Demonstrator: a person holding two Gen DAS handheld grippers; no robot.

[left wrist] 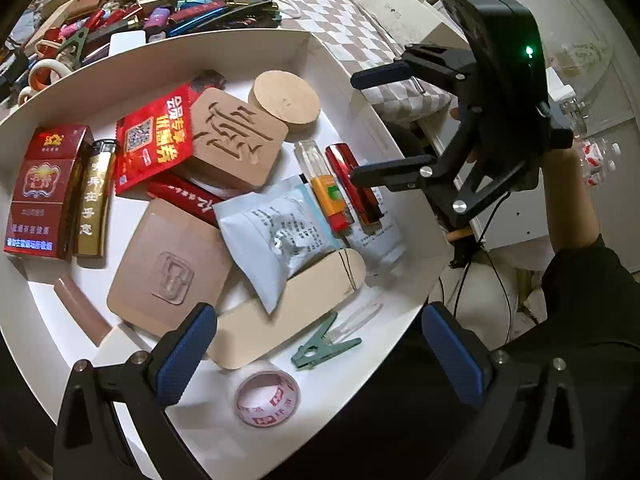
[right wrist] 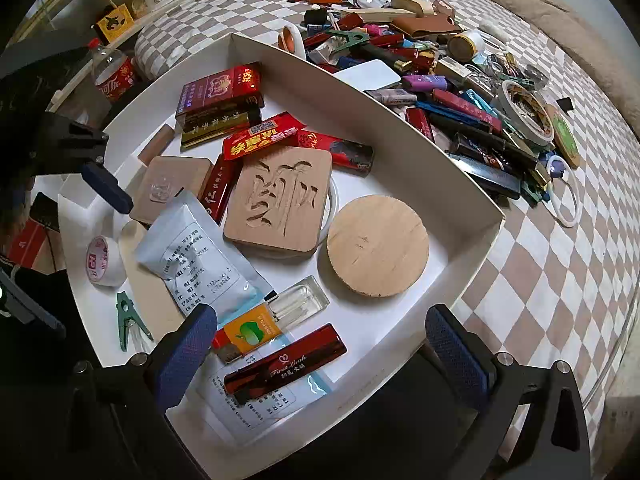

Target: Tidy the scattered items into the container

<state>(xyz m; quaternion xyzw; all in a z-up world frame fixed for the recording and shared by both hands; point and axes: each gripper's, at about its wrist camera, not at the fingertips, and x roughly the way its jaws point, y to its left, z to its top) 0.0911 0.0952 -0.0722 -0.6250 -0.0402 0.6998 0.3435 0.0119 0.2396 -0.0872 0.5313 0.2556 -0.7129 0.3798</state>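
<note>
A white box [left wrist: 208, 50] [right wrist: 360, 94] holds a cigarette pack [left wrist: 44, 192], a carved wooden square [right wrist: 280, 200], a wooden disc [right wrist: 378, 246], a white pouch [left wrist: 276, 240] and a red lighter case [right wrist: 286, 364]. My left gripper [left wrist: 320, 356] hangs open over the box's near corner, above a tape roll [left wrist: 267, 399] and a green clip [left wrist: 320, 350], holding nothing. My right gripper [right wrist: 320, 356] [left wrist: 372, 124] is open above the red case, with its pads well apart from it. A pile of scattered items [right wrist: 460, 80] [left wrist: 140, 12] lies beyond the box's far wall.
The box and the pile rest on a checkered cloth [right wrist: 560, 280]. A cola bottle [right wrist: 114, 72] and a yellow carton [right wrist: 114, 22] stand past the box's left end. A dark sleeve [left wrist: 580, 300] and white cabinet [left wrist: 580, 80] are beside the right gripper.
</note>
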